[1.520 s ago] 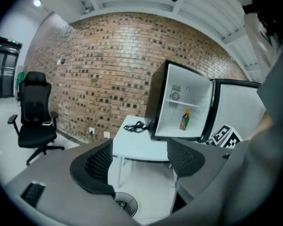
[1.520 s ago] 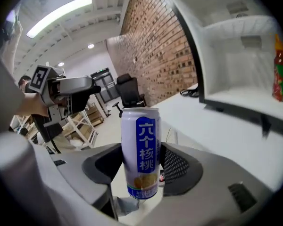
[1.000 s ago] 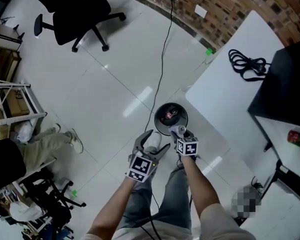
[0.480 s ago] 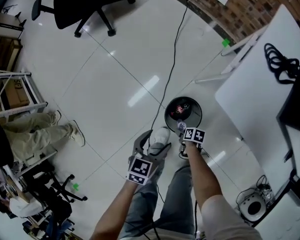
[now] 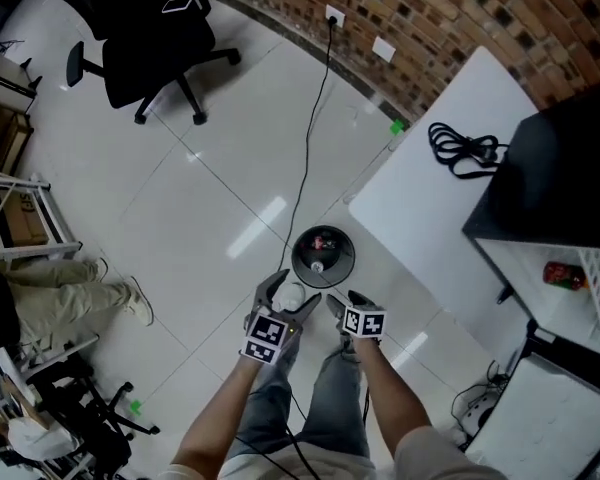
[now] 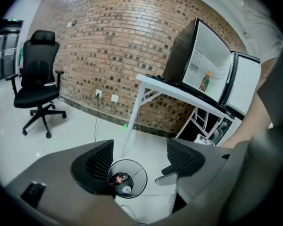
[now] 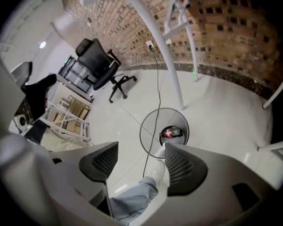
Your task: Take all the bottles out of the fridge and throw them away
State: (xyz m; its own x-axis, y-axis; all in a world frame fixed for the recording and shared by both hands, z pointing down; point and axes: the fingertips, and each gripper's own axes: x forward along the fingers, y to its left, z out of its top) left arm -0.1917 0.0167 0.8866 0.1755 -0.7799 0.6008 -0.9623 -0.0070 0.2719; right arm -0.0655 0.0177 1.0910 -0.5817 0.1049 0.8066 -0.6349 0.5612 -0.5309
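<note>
both grippers held empty over the bin [image 5: 298, 260], one bottle [image 5: 565, 275] left in the fridge [image 5: 555, 158]
the left gripper [image 5: 288, 296] is held with jaws apart on nothing. the right gripper [image 5: 338, 304] has just been opened, with nothing between its jaws. the bottle is seen upright on the fridge shelf, well off to the right and nearer the right gripper.

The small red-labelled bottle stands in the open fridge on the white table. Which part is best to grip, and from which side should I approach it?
Grip the small red-labelled bottle around its middle, probably, coming level through the open front of the black fridge. It stands upright, and a wire shelf above its cap leaves little room from the top.
</note>
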